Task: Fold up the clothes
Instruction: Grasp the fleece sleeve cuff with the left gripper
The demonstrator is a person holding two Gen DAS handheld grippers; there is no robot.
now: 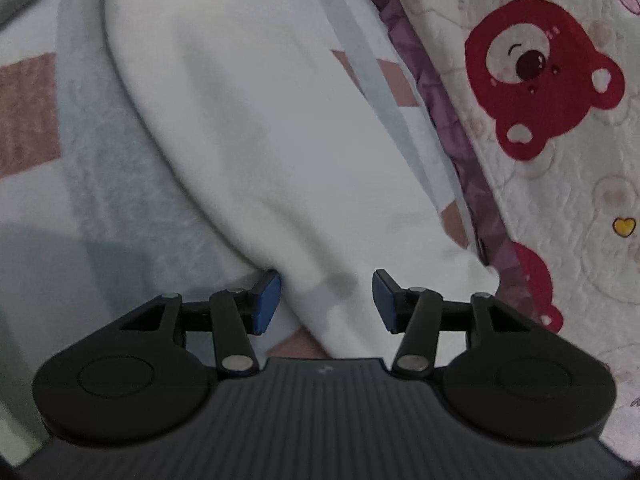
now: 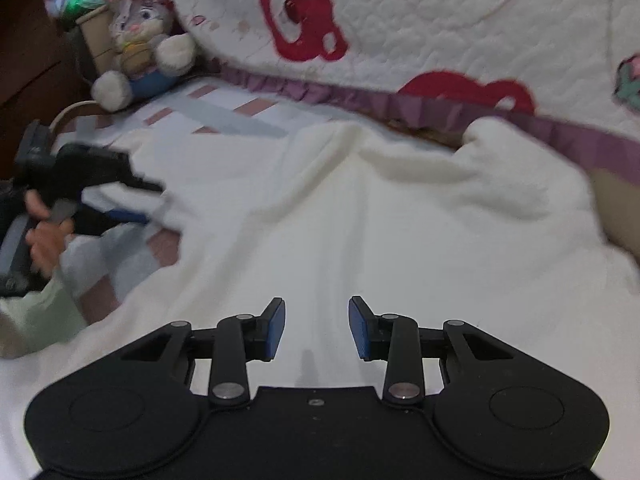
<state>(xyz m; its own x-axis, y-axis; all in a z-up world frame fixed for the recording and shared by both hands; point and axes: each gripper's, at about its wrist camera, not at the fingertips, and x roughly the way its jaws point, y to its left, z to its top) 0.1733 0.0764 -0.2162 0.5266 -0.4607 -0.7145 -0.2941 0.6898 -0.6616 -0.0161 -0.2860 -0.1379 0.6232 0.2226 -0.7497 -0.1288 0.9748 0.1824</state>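
Left wrist view, nearest: left gripper (image 1: pixel 326 300) of black plastic with blue pads, jaws spread apart, nothing pinched. Narrow end of a fluffy cream-white fleece garment (image 1: pixel 248 128) lay between and just beyond the pads; contact with either pad could not be told. Garment ran away up the frame as a long, sleeve-like band. Beneath it: bed sheet with pale blue, white and pink checks (image 1: pixel 32 116). To the right, purple ruffled trim (image 1: pixel 424 76) edging a cream quilted blanket printed with red bear faces (image 1: pixel 540 76). Yellow heart print (image 1: pixel 624 226) noted at the far right edge.

Right wrist view, nearest: right gripper (image 2: pixel 317 328), same black build and blue pads, jaws spread, nothing pinched, poised over the broad body of the garment. Fabric wrinkled, spread flat across the bed, reaching back to the purple trim. At mid-left: left gripper again, blurred, held in a hand (image 2: pixel 46 236) with a pale green sleeve (image 2: pixel 36 320), at the garment's left edge. Farther back: quilted blanket heaped along the rear. Farthest, upper left: grey plush rabbit with pink ears and blue trousers (image 2: pixel 140 40) seated at the bed corner, dark wooden furniture (image 2: pixel 24 40) behind it.
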